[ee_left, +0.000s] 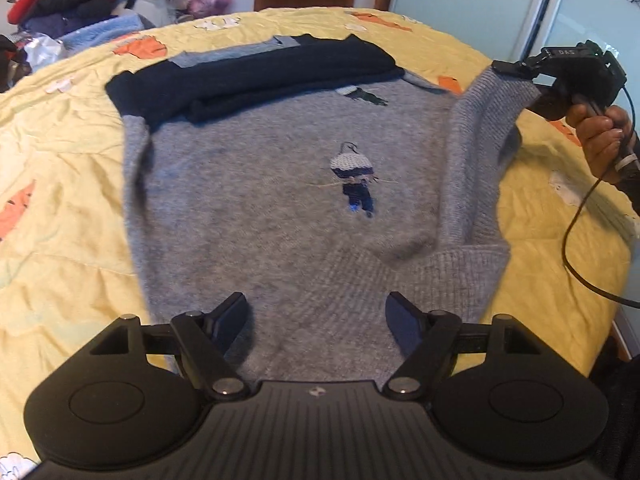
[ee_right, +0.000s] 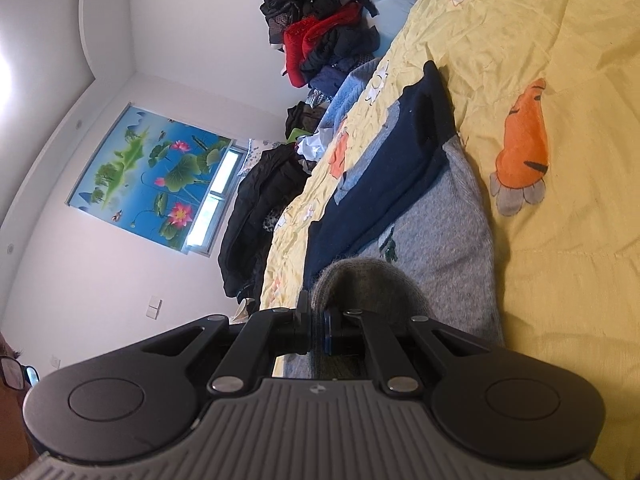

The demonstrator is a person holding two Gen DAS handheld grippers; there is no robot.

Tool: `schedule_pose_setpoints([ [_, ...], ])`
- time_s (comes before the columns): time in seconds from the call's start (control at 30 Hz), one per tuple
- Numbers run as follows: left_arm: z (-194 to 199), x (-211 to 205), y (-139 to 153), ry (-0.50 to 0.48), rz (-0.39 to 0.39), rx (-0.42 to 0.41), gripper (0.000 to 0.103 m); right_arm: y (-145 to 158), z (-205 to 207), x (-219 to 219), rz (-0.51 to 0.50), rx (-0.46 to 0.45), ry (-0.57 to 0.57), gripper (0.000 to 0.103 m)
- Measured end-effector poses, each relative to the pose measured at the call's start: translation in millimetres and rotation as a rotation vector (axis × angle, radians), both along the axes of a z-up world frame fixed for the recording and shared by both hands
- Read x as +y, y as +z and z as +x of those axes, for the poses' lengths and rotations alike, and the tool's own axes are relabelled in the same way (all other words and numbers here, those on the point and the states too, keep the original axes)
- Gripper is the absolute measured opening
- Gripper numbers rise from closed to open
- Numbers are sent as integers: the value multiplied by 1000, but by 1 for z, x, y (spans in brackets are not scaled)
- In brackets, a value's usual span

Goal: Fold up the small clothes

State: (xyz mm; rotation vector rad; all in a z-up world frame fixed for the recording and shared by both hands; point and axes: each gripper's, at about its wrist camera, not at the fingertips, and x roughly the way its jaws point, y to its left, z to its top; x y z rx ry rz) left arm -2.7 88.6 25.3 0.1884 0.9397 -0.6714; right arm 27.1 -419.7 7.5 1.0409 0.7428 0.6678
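1. Your left tool [ee_left: 318, 320] hovers low over the near hem of the sweater [ee_left: 256, 200], its fingers spread wide with nothing between them.
2. Your right tool [ee_left: 504, 67] is raised at the right, clamped tight on the gray sleeve [ee_left: 476, 152] and lifting it off the bed [ee_left: 60, 184].
3. The sweater lies flat on the bed, navy part farthest away.
4. In the right wrist view, bunched sleeve fabric hides the tool's fingertips.

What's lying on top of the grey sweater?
A folded navy piece lies across the far end of the grey sweater, on the yellow bedspread. Whatever sweater part sits beneath it is covered. The right tool pinches one sweater edge, lifted.
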Motion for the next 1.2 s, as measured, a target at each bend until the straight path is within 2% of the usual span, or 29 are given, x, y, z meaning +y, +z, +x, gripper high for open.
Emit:
schedule_pose_setpoints([
  [0.07,3,2,-3,8,-7,18,65,-1,-2,1,0,4,2,15],
  [0.13,5,6,0,14,-22,37,37,-1,-3,2,1,9,3,16],
  [0.2,7,11,2,14,-70,83,24,0,-3,4,-2,9,6,16],
  [0.33,2,13,1,17,-58,90,15,1,2,5,-1,4,13,16],
  [0.47,3,13,0,16,-50,97,15,-1,2,5,2,11,17,16],
  [0.6,14,13,-3,49,-83,129,15,-2,3,7,7,9,22,16],
  [0.63,16,12,-3,62,-83,128,11,-2,3,8,7,10,23,16],
  [0.73,13,3,1,62,-32,87,6,-1,3,8,3,9,24,16],
  [0.8,8,-1,8,48,-31,69,5,0,2,7,6,6,22,17],
  [0.87,7,2,19,47,-68,41,5,1,2,6,10,2,16,17],
  [1.0,23,22,42,124,-187,0,5,4,9,1,18,-9,0,17],
  [1.2,73,50,66,254,-300,-81,5,11,38,-1,49,-28,-16,17],
])
